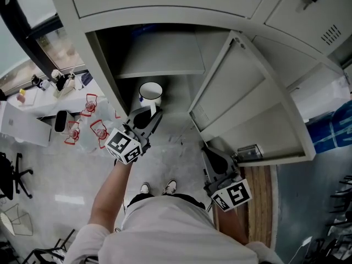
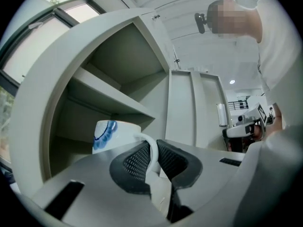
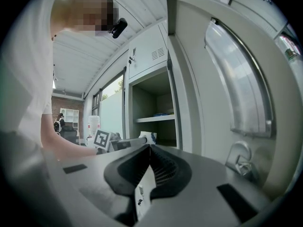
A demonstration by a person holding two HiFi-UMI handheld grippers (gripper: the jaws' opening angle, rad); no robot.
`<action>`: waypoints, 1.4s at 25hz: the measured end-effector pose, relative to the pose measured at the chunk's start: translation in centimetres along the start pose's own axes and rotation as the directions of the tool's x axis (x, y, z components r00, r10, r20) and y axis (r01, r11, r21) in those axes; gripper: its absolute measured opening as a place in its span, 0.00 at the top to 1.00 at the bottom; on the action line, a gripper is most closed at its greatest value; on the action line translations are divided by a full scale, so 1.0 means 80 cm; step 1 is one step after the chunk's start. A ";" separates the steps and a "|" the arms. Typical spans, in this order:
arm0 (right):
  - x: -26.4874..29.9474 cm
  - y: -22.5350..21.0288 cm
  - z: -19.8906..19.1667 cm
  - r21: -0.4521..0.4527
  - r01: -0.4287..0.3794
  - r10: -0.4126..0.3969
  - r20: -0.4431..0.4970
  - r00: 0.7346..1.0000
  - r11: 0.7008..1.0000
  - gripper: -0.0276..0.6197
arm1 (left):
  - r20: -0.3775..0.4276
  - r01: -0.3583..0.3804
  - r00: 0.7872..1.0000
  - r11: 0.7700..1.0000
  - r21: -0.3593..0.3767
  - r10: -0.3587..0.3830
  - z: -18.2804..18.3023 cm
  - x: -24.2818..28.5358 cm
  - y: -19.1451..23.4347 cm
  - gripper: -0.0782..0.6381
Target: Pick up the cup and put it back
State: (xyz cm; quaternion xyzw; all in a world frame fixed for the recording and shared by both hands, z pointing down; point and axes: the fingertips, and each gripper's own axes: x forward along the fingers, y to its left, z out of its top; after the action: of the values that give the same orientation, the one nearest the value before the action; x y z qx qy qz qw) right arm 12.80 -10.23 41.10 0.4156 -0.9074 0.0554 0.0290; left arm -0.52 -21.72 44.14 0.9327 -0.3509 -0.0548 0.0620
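Note:
A white cup point(image 1: 150, 92) with a blue mark stands upright at the mouth of the open grey locker, under its shelf point(image 1: 159, 59). My left gripper point(image 1: 149, 114) is shut on the cup's handle. In the left gripper view the white handle point(image 2: 152, 148) sits pinched between the two black pads, and the cup's body point(image 2: 111, 135) shows just beyond my left gripper point(image 2: 154, 152). Whether the cup touches the compartment floor is hidden. My right gripper point(image 1: 212, 153) hangs by the open locker door point(image 1: 247, 103), and in its own view my right gripper point(image 3: 149, 150) is shut with nothing between the pads. That view also catches the cup point(image 3: 150, 137) far off.
The locker door swings out to the right, with a metal latch point(image 1: 248, 153) close to my right gripper. Something blue lies on the upper shelf point(image 1: 146, 31). A cluttered desk point(image 1: 60, 87) and an office chair point(image 1: 11, 175) stand at the left. The person's feet point(image 1: 159, 188) are below.

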 end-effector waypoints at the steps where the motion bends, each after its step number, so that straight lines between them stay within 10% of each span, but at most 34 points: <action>1: 0.001 0.000 0.001 -0.001 -0.002 0.002 0.002 1.000 1.000 0.93 | 0.007 0.007 1.000 1.000 0.003 -0.007 0.005 -0.003 -0.004 0.81; 17: 0.005 0.006 0.021 -0.018 -0.012 0.013 0.052 0.999 1.000 0.93 | 0.114 0.038 0.992 0.994 0.102 -0.050 0.091 -0.080 -0.061 0.81; 35: 0.002 0.017 0.035 -0.026 -0.026 0.028 0.083 0.996 0.999 0.93 | 0.163 -0.144 0.980 0.974 0.175 0.116 0.121 -0.182 -0.078 0.81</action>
State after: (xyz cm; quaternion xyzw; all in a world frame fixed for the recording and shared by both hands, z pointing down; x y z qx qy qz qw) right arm 11.64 -9.80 38.24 0.4049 -0.9140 0.0270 -0.0045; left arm -8.79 -8.18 34.47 0.9025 -0.4188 -0.0881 -0.0488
